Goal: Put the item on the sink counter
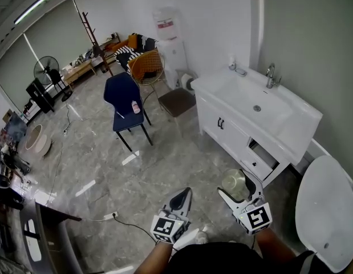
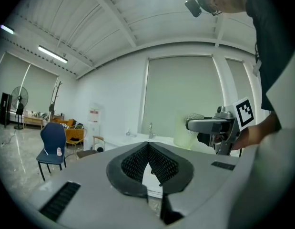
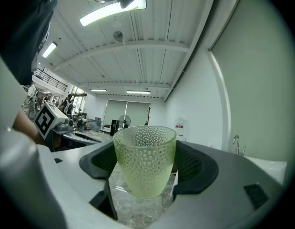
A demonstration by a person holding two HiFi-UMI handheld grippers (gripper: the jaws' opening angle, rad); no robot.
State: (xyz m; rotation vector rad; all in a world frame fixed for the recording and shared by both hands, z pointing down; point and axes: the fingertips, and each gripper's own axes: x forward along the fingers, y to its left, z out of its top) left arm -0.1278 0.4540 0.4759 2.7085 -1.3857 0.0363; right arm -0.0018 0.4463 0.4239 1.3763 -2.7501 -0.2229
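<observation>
A pale green dimpled glass cup [image 1: 232,181] stands upright between the jaws of my right gripper [image 1: 236,185], which is shut on it low in the head view. In the right gripper view the cup [image 3: 145,162] fills the gap between the dark pads [image 3: 197,166]. My left gripper [image 1: 183,195] is beside it, shut with nothing in it; its ribbed pads [image 2: 159,162] meet at the tip. The white sink counter [image 1: 217,87] with basin and faucet [image 1: 271,75] stands ahead at the right, well apart from both grippers.
The vanity has a drawer [image 1: 260,155] pulled open near the right gripper. A white toilet lid [image 1: 327,205] is at the far right. A blue chair [image 1: 124,97] bearing a small bottle, a brown stool [image 1: 177,101] and a water dispenser [image 1: 168,36] stand farther off.
</observation>
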